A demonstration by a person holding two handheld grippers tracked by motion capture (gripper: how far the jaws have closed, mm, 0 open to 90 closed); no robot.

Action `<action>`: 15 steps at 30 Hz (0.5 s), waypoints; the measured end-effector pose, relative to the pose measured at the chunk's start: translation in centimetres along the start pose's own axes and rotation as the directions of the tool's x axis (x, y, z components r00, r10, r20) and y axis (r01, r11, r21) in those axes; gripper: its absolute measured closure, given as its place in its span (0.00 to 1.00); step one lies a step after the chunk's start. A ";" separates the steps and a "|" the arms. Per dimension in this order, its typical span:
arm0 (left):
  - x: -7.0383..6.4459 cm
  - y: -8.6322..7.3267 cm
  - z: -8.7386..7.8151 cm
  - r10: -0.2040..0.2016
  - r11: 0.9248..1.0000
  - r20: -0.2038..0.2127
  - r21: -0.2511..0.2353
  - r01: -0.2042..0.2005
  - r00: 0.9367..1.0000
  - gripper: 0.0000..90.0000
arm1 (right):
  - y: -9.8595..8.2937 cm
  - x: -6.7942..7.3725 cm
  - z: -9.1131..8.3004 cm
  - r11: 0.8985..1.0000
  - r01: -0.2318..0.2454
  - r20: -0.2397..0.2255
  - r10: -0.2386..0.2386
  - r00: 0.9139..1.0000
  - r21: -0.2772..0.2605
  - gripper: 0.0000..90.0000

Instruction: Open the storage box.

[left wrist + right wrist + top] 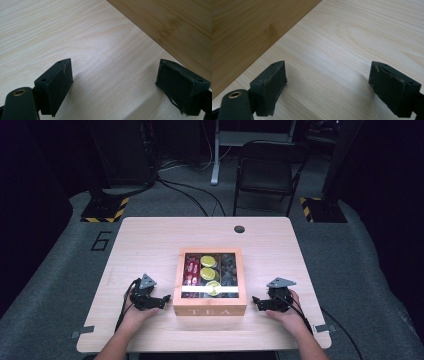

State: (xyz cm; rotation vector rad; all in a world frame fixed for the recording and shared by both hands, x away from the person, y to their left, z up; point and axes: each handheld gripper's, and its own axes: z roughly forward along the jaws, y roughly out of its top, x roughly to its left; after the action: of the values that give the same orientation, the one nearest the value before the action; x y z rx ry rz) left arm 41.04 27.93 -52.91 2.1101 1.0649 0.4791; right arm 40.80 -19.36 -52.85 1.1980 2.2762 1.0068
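A wooden tea box marked TEA stands in the middle of the table, its clear lid down over red packets, round yellow items and dark items. My left gripper rests on the table just left of the box, jaws wide apart with nothing between them. The box's brown side wall fills the upper right of the left gripper view, ahead of the left gripper. My right gripper lies open just right of the box. The same box wall shows at the upper left beyond the right gripper.
The light wooden table has bare room to the left, right and behind the box. A dark round hole sits near its far edge. A black chair and stand legs stand beyond the table on grey floor.
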 end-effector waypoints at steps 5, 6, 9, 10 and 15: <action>-0.1 0.0 0.0 -0.003 1.000 -0.005 -0.002 0.003 1.000 0.18 | 0.3 0.1 -0.3 1.000 0.001 -0.004 -0.001 1.000 0.022 0.26; -0.1 0.0 -0.1 -0.002 1.000 -0.006 0.002 0.002 1.000 0.18 | 0.3 0.2 -0.3 1.000 -0.006 -0.007 0.006 1.000 0.025 0.27; -0.3 0.2 -0.1 -0.002 1.000 -0.004 -0.004 0.002 1.000 0.26 | 0.5 0.2 -0.6 0.999 0.011 -0.019 -0.010 1.000 0.044 0.35; -0.3 0.3 -0.2 -0.001 1.000 0.002 0.005 0.001 1.000 0.27 | 0.6 0.4 -0.7 0.999 0.001 -0.022 0.000 1.000 0.051 0.38; -0.3 0.5 -0.4 -0.028 0.999 0.009 0.022 0.027 1.000 0.29 | 1.1 0.5 -1.7 1.000 0.007 -0.019 -0.007 1.000 0.012 0.41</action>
State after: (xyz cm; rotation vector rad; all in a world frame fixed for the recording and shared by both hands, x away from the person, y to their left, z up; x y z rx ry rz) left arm 40.91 27.70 -52.30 2.1119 1.0970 0.4459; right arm 40.16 -19.25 -50.89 1.1896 2.3022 1.0070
